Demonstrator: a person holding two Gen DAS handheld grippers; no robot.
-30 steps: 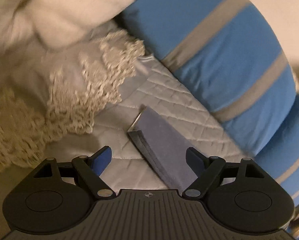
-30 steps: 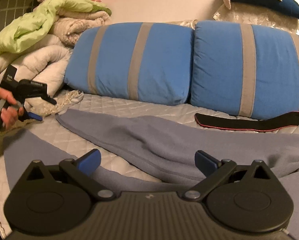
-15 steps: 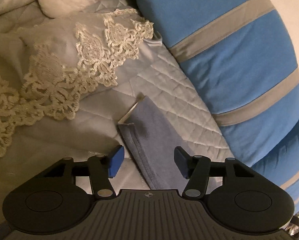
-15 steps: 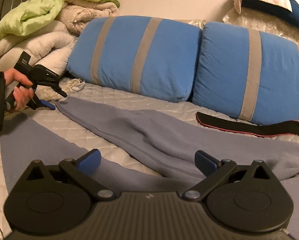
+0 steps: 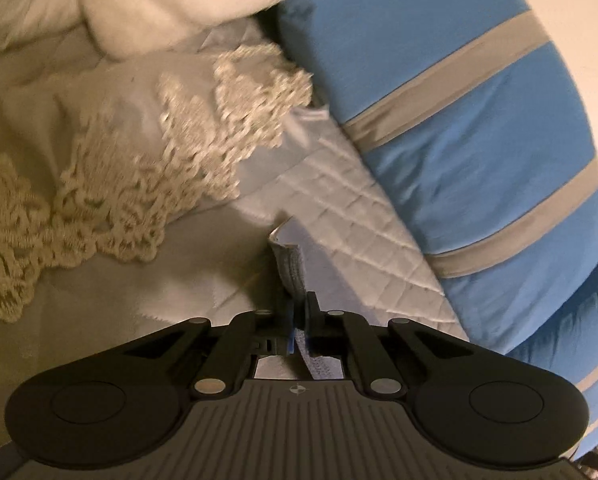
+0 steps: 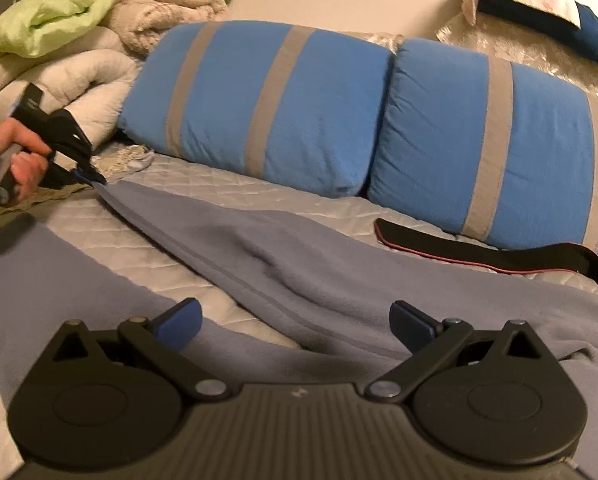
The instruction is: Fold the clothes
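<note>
1. Left gripper (image 5: pixel 298 320) is clamped on the sleeve cuff (image 5: pixel 289 264), ready to carry it across for a fold.
2. Right gripper (image 6: pixel 295 322) hangs released over the grey-blue garment (image 6: pixel 307 256) spread on the quilted bed (image 6: pixel 99 236).

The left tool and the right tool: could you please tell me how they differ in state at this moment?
1. The left tool is shut on the cuff end of the grey-blue garment; the right tool stands wide open, gripping nothing.
2. The left tool has pinched the sleeve end off the quilted bedcover; the right tool only hovers over the garment's body.

Both are black with blue pads and point at the same garment.
</note>
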